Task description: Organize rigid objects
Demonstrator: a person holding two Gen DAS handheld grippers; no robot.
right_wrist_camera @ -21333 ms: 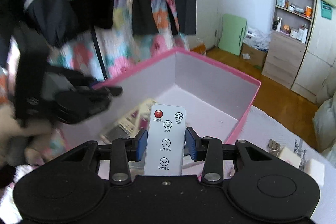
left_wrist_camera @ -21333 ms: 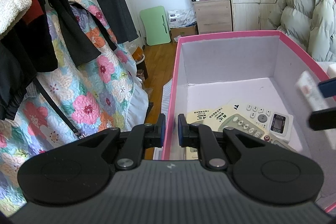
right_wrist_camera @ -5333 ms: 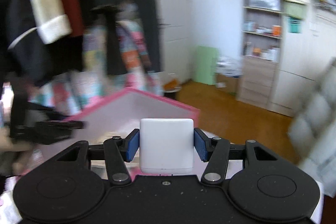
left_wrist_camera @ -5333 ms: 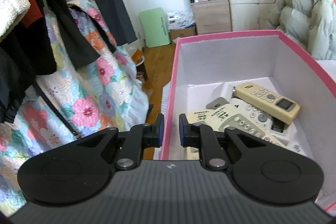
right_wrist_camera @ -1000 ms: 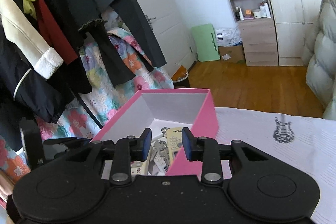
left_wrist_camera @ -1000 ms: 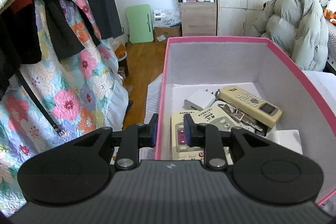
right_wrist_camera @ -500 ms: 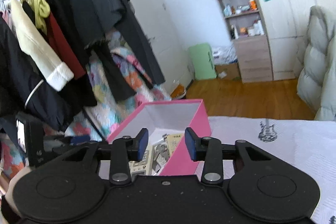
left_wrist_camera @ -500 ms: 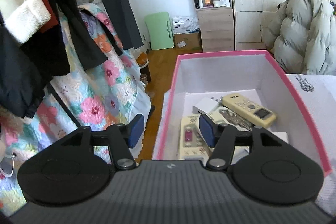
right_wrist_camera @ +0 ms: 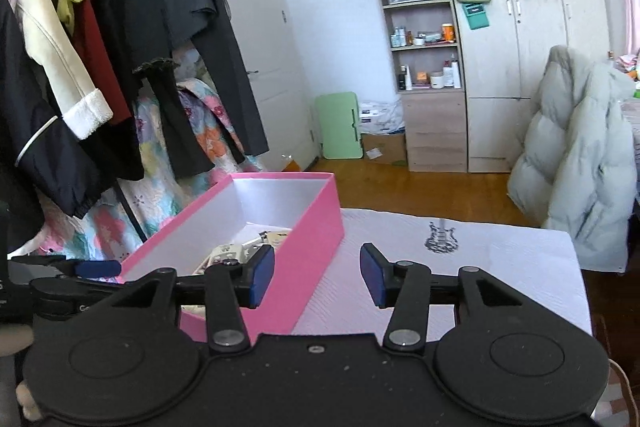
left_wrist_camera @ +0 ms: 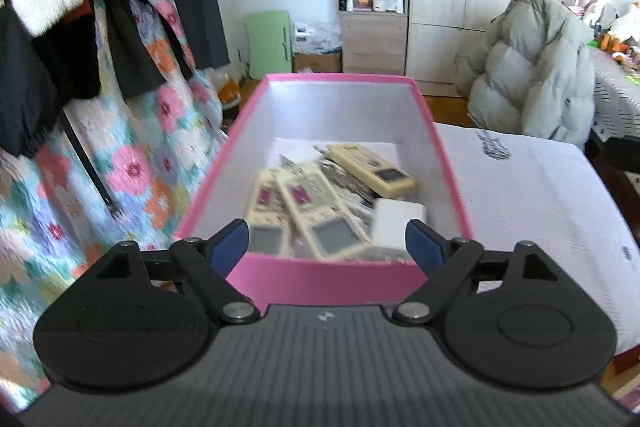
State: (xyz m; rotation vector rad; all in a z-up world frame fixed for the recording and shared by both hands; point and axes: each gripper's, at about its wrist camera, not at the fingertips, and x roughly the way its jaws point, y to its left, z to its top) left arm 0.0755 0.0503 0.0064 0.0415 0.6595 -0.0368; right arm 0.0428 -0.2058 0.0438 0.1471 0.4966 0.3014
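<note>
- Left gripper: jaws wide apart, just been opening, gripping nothing; near wall of pink box seen between blue pads.
- Right gripper: jaws part open, just been opening, nothing held.
- Pink box on white cloth-covered table, at its left side.
- Inside box: cream remotes, a further remote behind, white adapter at right.
</note>
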